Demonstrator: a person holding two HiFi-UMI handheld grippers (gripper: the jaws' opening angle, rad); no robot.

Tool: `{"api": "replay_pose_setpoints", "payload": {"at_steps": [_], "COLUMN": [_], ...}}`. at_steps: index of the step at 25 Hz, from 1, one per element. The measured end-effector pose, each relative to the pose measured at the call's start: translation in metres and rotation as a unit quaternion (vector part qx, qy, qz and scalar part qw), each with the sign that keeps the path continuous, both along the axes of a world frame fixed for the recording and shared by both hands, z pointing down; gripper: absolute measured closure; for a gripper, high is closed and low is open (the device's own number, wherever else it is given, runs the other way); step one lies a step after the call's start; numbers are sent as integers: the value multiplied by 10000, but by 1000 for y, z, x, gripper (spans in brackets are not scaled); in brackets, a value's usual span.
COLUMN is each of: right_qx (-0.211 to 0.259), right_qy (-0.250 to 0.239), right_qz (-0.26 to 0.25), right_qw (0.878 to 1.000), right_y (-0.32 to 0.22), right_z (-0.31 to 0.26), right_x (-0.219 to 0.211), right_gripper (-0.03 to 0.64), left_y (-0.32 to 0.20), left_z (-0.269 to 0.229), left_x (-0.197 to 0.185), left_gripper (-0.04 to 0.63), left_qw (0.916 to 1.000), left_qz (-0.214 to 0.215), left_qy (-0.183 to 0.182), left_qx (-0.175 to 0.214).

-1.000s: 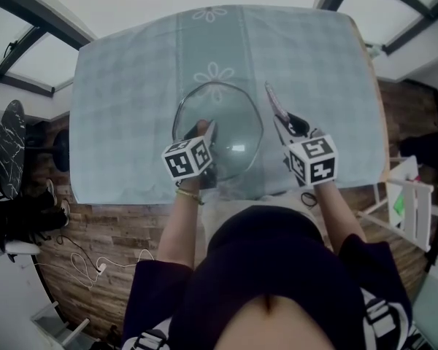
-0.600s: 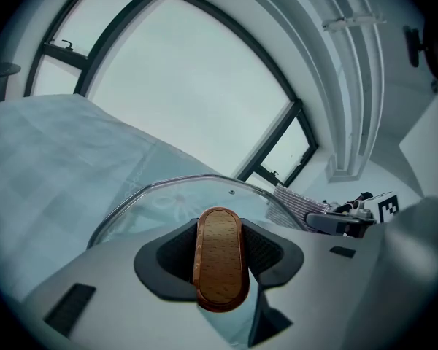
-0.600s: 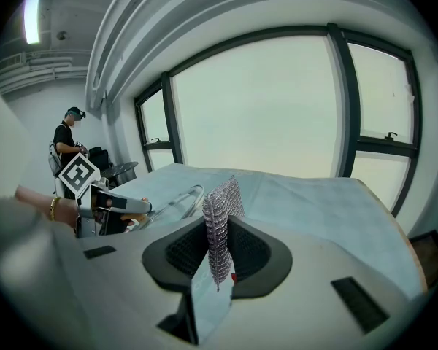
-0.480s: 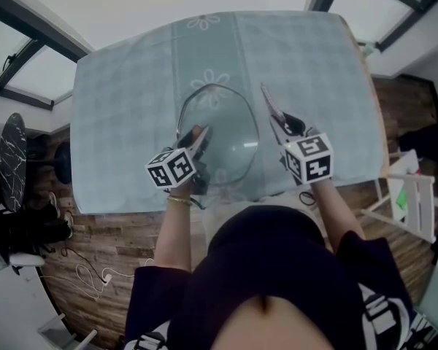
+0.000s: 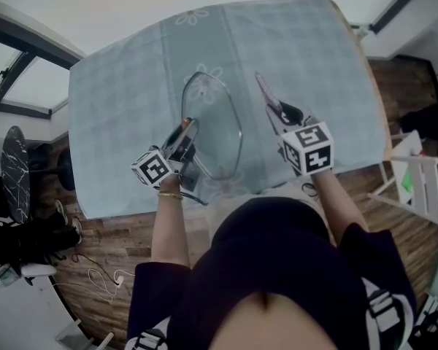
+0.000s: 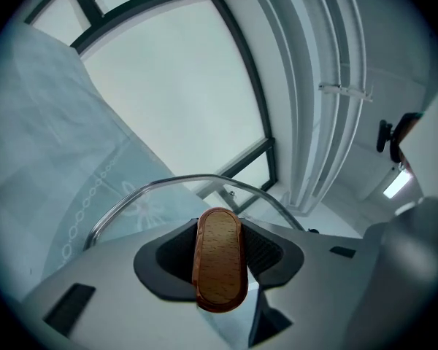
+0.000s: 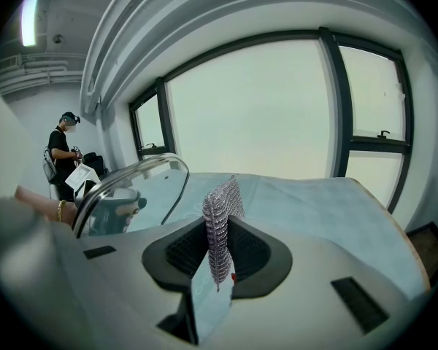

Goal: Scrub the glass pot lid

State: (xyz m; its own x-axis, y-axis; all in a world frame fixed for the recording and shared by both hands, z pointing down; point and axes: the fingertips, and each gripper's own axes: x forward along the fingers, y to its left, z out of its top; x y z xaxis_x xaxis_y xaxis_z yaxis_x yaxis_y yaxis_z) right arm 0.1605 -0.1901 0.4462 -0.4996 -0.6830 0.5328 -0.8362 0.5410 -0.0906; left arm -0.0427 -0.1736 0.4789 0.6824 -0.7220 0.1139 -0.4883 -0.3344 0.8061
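- Head view: we see the glass pot lid (image 5: 213,122) tilted steeply above the desk (image 5: 321,57), with our left claw (image 5: 185,135) on it and our right claw (image 5: 271,108) beside it.
- Left gripper view: our jaws are clamped on the lid's wooden handle (image 6: 219,268).
- Right gripper view: our jaws pinch a chainmail scrubber (image 7: 220,224), apart from the lid.

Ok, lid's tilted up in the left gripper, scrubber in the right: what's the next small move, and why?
Probably swing the right gripper toward the lid until the chainmail scrubber meets its glass. The left gripper grips the wooden handle, lid tilted up; the scrubber hangs clear of it.
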Motion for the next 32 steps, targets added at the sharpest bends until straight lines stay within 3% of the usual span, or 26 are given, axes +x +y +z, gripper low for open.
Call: {"api": "replay_pose_setpoints", "payload": {"at_steps": [6,15,22,32], "right_qx": [72,62,57,-228], "right_qy": [-47,-311,-621,-808], "right_qz": [-82,-439,-968,-1358], "right_qw": [9999,9985,9933,9872], "right_y": [5,10,6,3], "right_z": [-11,-22,-27,-9], "right_x": [-5,-36,-79,-130], "right_gripper": [537,537,537,537], "left_y": [4,13,21,22], "left_z": [-12,-20,-21,-20], "left_x": [-4,-19,-28,-31], "left_gripper": [431,431,430,430], "left_qw": [9942,9822,9758,9725], "left_qz": [247,458,429,514], "left_qy": [1027,1760,2064,2191], "left_qx": [211,476,582,606]}}
